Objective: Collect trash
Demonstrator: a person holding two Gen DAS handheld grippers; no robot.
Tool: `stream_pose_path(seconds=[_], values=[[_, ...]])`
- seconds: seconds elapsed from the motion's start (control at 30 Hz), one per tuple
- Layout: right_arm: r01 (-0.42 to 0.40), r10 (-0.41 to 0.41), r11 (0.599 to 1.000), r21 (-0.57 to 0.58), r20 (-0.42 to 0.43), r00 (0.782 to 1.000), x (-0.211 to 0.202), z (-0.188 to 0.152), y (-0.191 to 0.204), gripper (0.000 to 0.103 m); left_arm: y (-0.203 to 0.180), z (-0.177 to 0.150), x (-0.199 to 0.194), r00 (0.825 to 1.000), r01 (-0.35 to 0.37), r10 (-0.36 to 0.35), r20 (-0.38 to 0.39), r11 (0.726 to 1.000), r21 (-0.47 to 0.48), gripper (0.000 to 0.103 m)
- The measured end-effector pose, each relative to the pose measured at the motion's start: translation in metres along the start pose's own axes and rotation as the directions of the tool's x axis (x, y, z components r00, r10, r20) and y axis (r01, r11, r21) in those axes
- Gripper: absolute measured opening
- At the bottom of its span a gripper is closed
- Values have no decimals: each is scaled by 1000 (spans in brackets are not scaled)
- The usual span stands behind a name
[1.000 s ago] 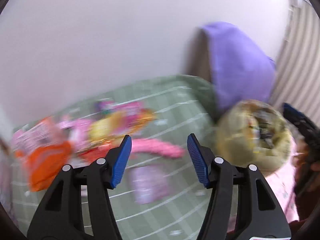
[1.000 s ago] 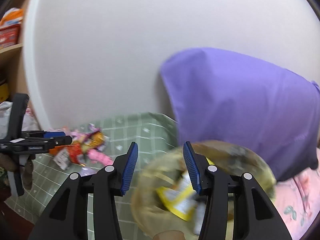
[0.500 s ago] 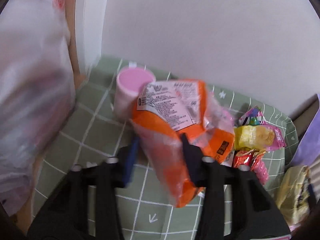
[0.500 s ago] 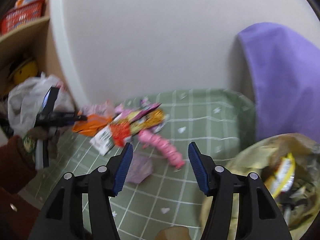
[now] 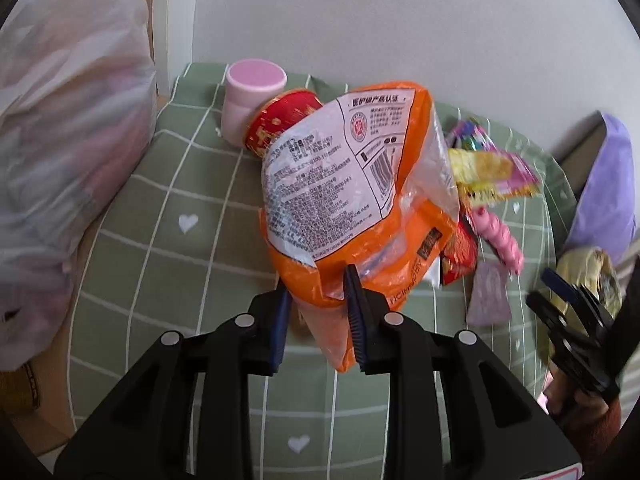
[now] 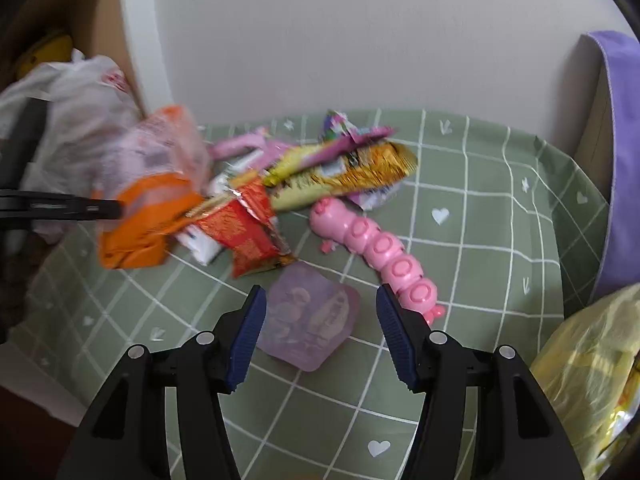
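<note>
Green checked cloth, left gripper angled down, fingers closing, pinching orange bag, right gripper spread above purple packet

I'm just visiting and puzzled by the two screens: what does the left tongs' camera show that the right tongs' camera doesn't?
Only the left view shows the pink cup and the red tub behind the orange bag, whose lower edge sits between the left tongs; their jaws have just been closing. Only the right view shows the right tongs standing open around the purple packet. Both show the pink caterpillar toy, the wrappers and the green checked cloth.
</note>
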State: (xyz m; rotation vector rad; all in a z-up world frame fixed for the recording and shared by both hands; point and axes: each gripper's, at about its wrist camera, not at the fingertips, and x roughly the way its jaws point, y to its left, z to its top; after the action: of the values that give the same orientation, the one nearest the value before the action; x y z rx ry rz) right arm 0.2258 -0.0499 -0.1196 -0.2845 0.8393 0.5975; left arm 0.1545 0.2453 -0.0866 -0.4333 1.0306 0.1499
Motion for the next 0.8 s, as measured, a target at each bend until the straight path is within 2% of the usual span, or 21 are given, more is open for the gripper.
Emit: stream_pose_path(seconds=[0.07,0.13,0.3,0.4,0.5,0.6,0.7,0.8], values=[[4,-4,1000,27,-20,1000,7,-5,-4,54,-1,-4,-4,1000,20,-20,-12,1000,5,27],[-39,42,997,73,-40,998,12,-9,-13,54,-3,-7,-10,1000,31,-31,-3,999,9,27],[-112,131,975,192,-86,988,31,-28,-29,54,-18,-10,-30,996,-1,-5,84,997,73,36],[-131,157,961,242,-90,984,40,-33,-33,54,-20,-9,-41,992,-17,6,122,996,85,37],[-156,175,958,241,-59,983,45,-28,-29,54,-20,-8,-50,987,-30,17,157,996,82,37],[-118,128,977,176,-46,991,54,-21,-14,54,-22,-8,-56,982,-39,24,186,996,76,39],[-34,40,994,100,-58,998,60,-16,4,54,-21,-10,-58,982,-42,26,186,996,85,42],[0,2,1000,18,-60,998,65,-13,18,57,-22,-13,-57,984,-52,35,172,994,97,42]])
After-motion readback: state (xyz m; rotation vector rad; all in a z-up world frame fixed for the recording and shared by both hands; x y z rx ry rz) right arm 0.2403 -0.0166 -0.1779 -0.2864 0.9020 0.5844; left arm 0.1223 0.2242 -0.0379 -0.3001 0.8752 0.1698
